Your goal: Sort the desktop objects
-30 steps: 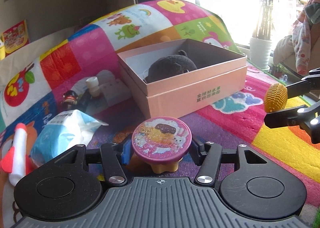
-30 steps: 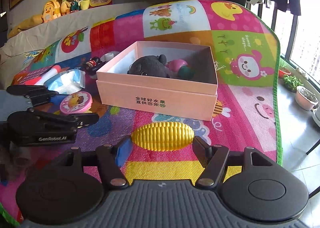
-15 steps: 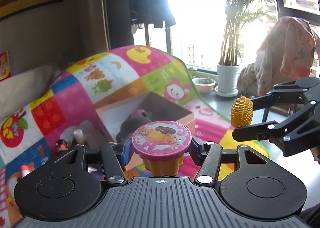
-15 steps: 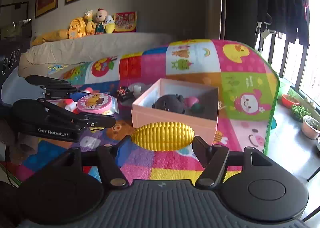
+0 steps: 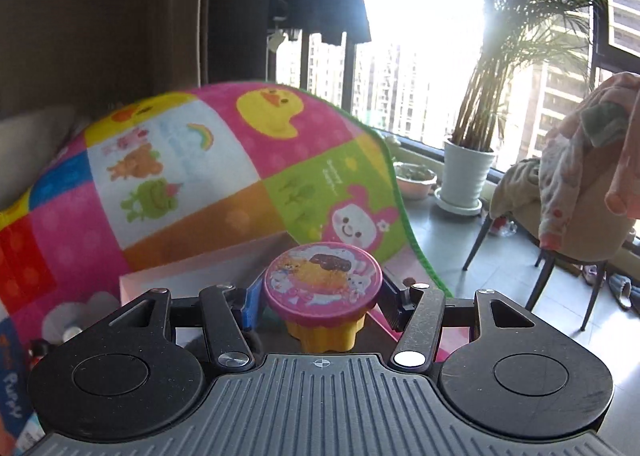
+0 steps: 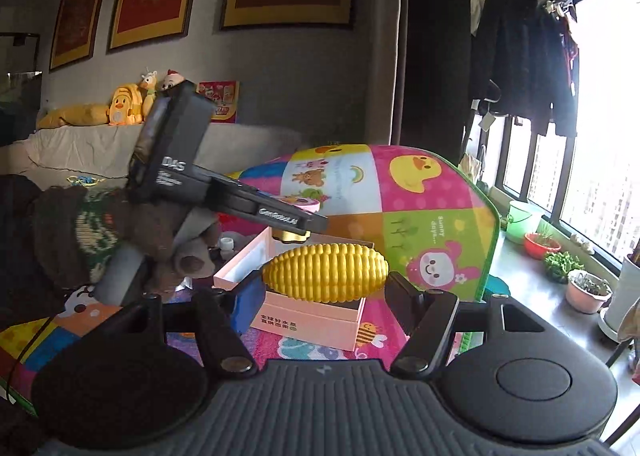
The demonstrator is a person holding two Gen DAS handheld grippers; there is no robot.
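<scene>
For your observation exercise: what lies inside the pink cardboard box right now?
Little shows. The pink cardboard box has its opening mostly covered by the yellow toy corn cob in the right gripper; only pale inner wall is visible. Contents cannot be seen.

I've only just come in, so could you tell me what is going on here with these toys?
A person is sorting toys with a handheld claw in each hand. The left claw carries a toy cupcake with a pink printed lid and yellow base above the open pink cardboard box; its jaws are opening. The right claw holds a yellow plastic corn cob crosswise, raised in front of that box on the colourful cartoon play mat.
</scene>
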